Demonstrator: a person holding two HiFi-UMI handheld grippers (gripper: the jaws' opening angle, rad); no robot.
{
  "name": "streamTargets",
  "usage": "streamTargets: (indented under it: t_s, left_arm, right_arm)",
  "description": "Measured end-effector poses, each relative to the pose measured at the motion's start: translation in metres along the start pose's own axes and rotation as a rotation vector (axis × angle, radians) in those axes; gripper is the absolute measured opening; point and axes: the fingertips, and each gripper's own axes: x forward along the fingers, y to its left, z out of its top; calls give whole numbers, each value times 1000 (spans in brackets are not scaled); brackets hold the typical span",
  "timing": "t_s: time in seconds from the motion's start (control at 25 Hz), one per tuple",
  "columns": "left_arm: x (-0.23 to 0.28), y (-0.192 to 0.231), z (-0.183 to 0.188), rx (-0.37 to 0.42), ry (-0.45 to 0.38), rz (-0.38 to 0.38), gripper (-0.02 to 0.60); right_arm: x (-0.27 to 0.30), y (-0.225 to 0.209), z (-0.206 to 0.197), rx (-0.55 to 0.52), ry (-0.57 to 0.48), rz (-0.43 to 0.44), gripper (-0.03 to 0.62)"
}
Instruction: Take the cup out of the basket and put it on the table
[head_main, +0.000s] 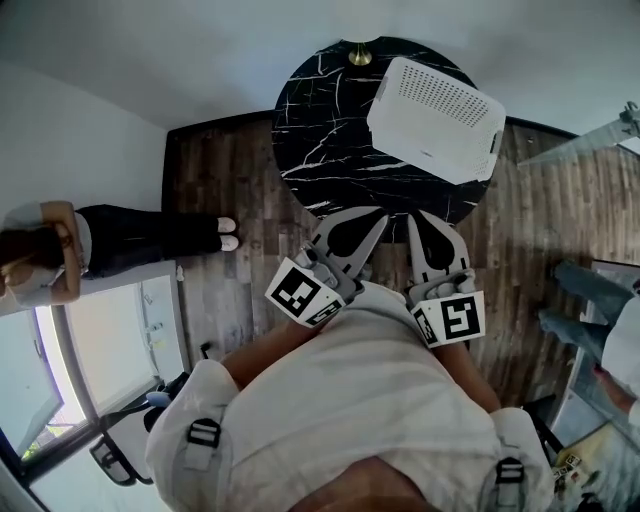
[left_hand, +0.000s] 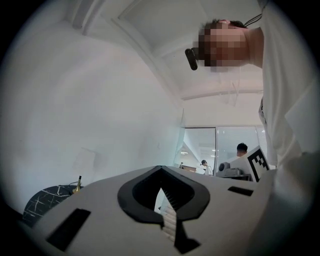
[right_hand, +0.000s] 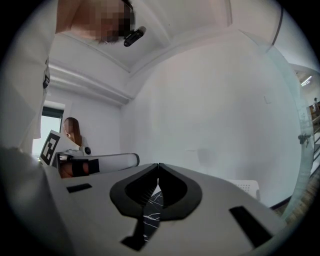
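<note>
A white perforated basket (head_main: 435, 118) stands on the right part of the round black marble table (head_main: 320, 130). I cannot see into it, and no cup shows in any view. My left gripper (head_main: 382, 214) and right gripper (head_main: 414, 216) are held close to my chest, above the table's near edge and short of the basket. Both have their jaw tips touching with nothing between them. In the left gripper view the left gripper (left_hand: 160, 168) points out over the table (left_hand: 47, 197). In the right gripper view, a corner of the basket (right_hand: 245, 188) shows past the right gripper (right_hand: 158, 164).
A small brass object (head_main: 359, 55) stands at the table's far edge. One person (head_main: 60, 250) stands on the wooden floor at the left, another (head_main: 600, 310) at the right. A glass pane (head_main: 110, 350) is at lower left.
</note>
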Motion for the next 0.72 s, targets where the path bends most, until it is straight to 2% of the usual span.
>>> streamTargets:
  t_s: [0.16,0.32,0.72]
  left_arm:
    - [-1,48,5,-20,7,23,6]
    - [0,76,0,-57,11,47,6]
    - [22,83,-10,-70,33,36,6]
  right_arm:
    - [44,6,-3,12,23,23,9]
    - [67,4,-14,21,59,17,9]
    - [74,-19,-22,37,77,-4,9]
